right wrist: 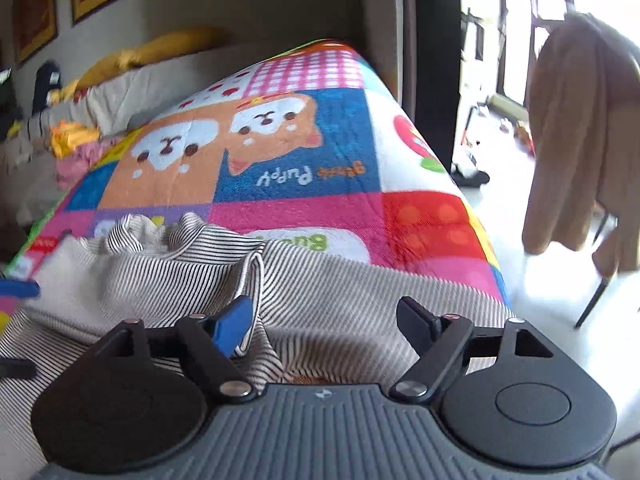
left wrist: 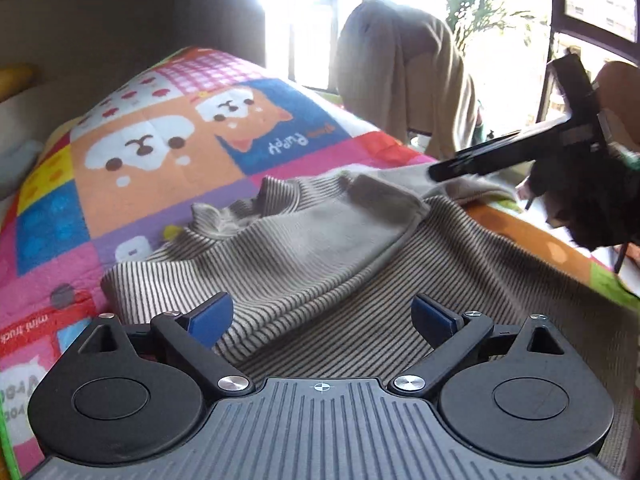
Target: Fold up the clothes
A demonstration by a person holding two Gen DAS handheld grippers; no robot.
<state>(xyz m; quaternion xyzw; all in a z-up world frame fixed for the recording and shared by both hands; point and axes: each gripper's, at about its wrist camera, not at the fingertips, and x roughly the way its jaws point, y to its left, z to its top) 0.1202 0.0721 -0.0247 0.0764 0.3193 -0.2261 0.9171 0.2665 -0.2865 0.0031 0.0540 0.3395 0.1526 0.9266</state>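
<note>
Oddly blurred, both the left hand-held gripper (left wrist: 322, 318) and right hand-held gripper (right wrist: 324, 324) gape empty over the striped shirt (left wrist: 320, 248).

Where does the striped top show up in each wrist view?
Left wrist: the striped top fills the lower centre, in front of the open fingers.
Right wrist: it covers the lower left and centre.
Shared landmark: the puppy patch on the quilt, beyond the top in both.

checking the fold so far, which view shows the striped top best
The left wrist view: the striped top fills its middle, with the folded-over part and collar visible. The right wrist view shows it lower and partly hidden behind the right gripper.
</note>
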